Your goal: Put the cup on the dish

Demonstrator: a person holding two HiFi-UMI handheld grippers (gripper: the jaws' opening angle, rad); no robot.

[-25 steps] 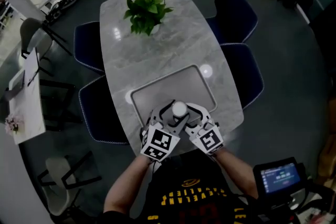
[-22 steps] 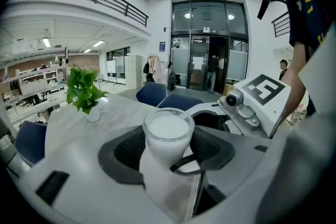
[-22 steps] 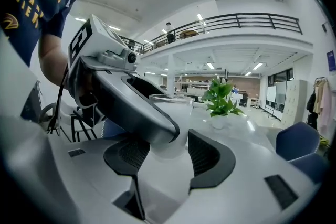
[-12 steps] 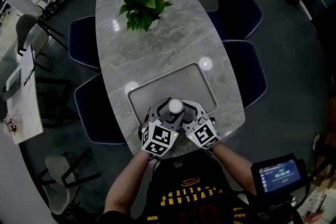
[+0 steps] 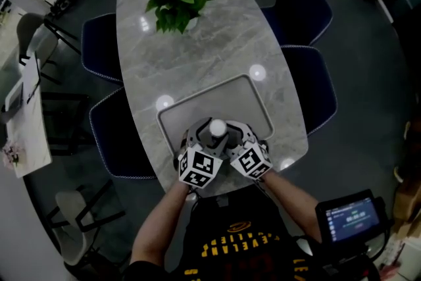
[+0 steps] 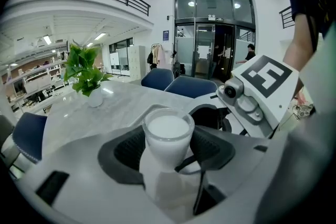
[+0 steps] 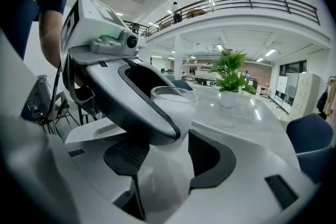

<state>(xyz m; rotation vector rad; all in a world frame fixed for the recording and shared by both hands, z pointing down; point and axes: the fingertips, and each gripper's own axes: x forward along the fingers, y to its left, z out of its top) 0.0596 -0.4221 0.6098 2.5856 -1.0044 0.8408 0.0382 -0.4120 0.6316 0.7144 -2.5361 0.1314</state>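
A white frosted cup (image 5: 217,126) stands upright over the near part of a grey rimmed tray (image 5: 197,101) on the marble table. My left gripper (image 5: 209,135) comes in from the near left and my right gripper (image 5: 227,135) from the near right, their marker cubes almost touching. In the left gripper view the cup (image 6: 168,131) sits between the dark pads (image 6: 126,149), which press its sides; the right gripper's body (image 6: 257,86) shows beside it. In the right gripper view the cup (image 7: 176,105) is likewise clamped, partly hidden by the left gripper's jaw. Whether the cup's base touches the tray is hidden.
A potted green plant (image 5: 176,2) stands at the table's far end. Blue chairs (image 5: 309,85) line both long sides of the table (image 5: 197,56). A small screen device (image 5: 352,220) sits at the lower right, beside the person's body.
The head camera has shifted, so the table sits slightly higher and further left in the picture. Both grippers stay closed round the cup over the tray's near part, drawn a little closer together.
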